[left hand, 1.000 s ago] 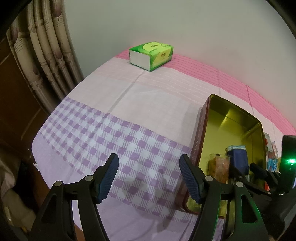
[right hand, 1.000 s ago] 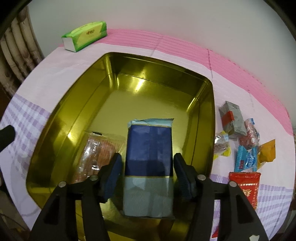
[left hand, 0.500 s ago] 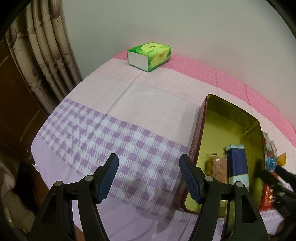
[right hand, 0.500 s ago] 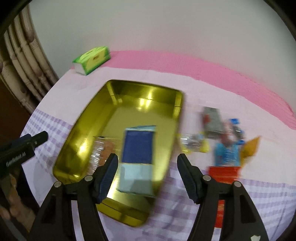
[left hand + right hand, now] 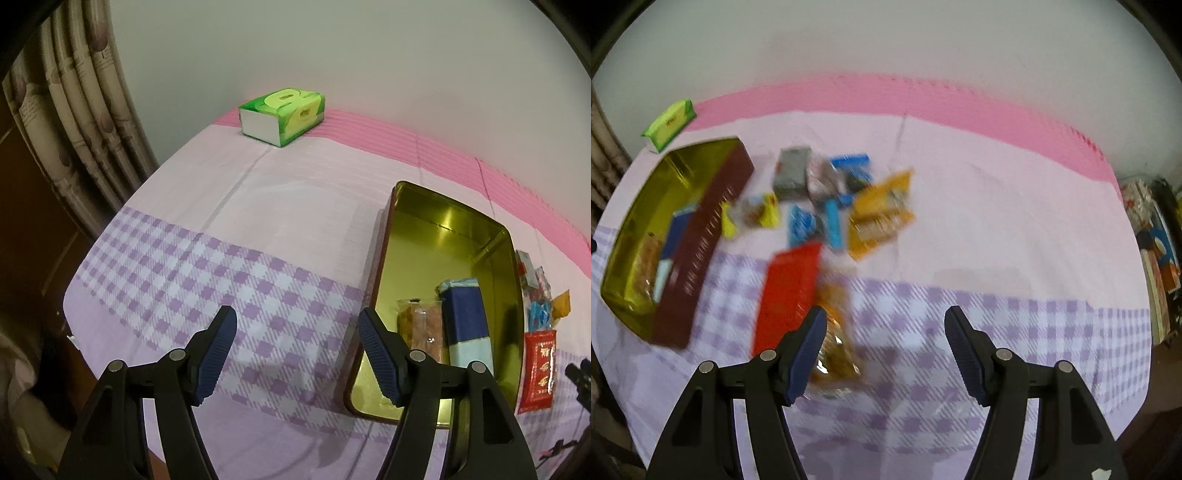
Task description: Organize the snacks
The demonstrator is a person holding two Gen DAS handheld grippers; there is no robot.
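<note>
A gold tin (image 5: 424,236) with dark red sides (image 5: 701,236) stands on the cloth. It holds a navy-and-pale-blue packet (image 5: 467,321) and an orange clear-wrapped snack (image 5: 421,325). Right of the tin lie loose snacks: a red packet (image 5: 786,291), an orange packet (image 5: 879,218), blue packets (image 5: 801,225), a grey packet (image 5: 792,173) and a clear-wrapped orange snack (image 5: 834,347). My left gripper (image 5: 297,354) is open and empty, left of the tin. My right gripper (image 5: 886,354) is open and empty, above the cloth right of the clear-wrapped snack. The right wrist view is blurred.
A green tissue box (image 5: 282,114) sits at the far left corner near the wall. Curtains (image 5: 74,122) hang at the left. The table's front edge drops off below the grippers. Stacked items (image 5: 1156,251) stand beyond the table's right edge.
My right gripper let go of the navy packet in the tin, drew back and swung right over the loose snacks. My left gripper has barely moved.
</note>
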